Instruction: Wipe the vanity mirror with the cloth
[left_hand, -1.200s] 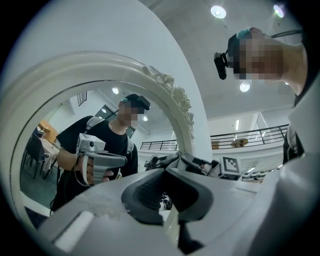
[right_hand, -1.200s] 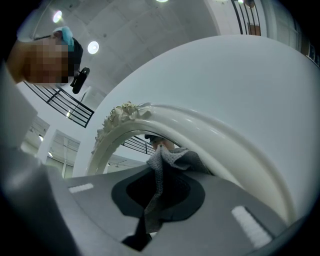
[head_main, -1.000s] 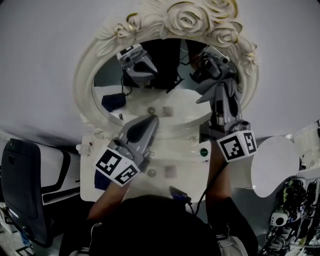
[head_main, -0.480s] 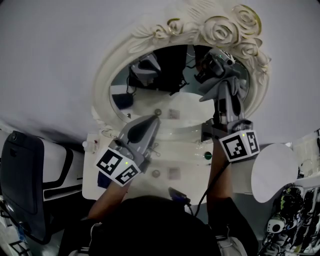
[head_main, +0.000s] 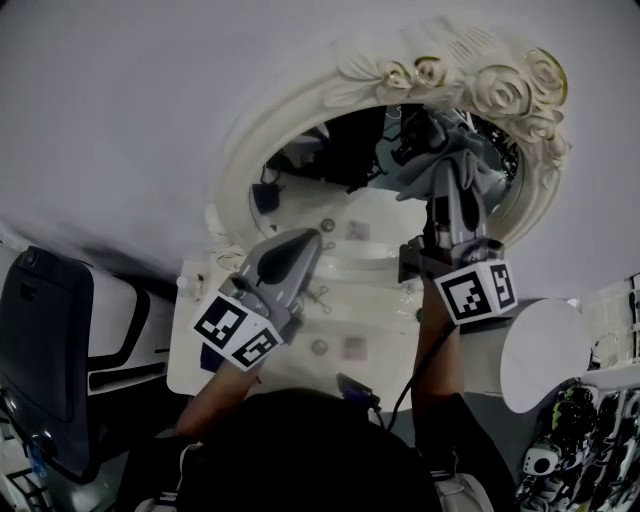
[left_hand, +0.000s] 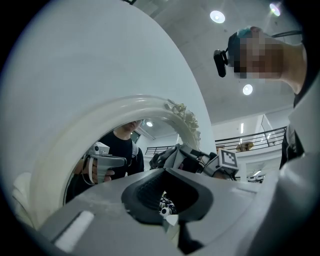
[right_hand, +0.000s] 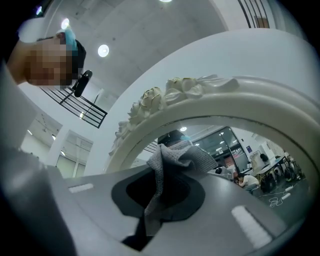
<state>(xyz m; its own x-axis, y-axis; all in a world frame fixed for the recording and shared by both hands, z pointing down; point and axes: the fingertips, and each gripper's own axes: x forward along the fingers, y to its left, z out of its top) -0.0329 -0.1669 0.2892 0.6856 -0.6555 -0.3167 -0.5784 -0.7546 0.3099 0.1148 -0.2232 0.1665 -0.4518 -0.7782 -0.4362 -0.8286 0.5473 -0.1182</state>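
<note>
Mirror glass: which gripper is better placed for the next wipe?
Right. The right gripper is shut on the cloth and up at the vanity mirror; the left gripper is shut, empty, low near the frame's bottom.

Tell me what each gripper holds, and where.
The right gripper pinches the grey cloth by a bunched fold, the rest sticking out past its tips. The left gripper is shut on nothing.

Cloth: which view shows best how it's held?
Right gripper view: the grey cloth fills the centre, pinched between the right tongs. Head view shows it small against the mirror; left gripper view doesn't show it clearly.
</note>
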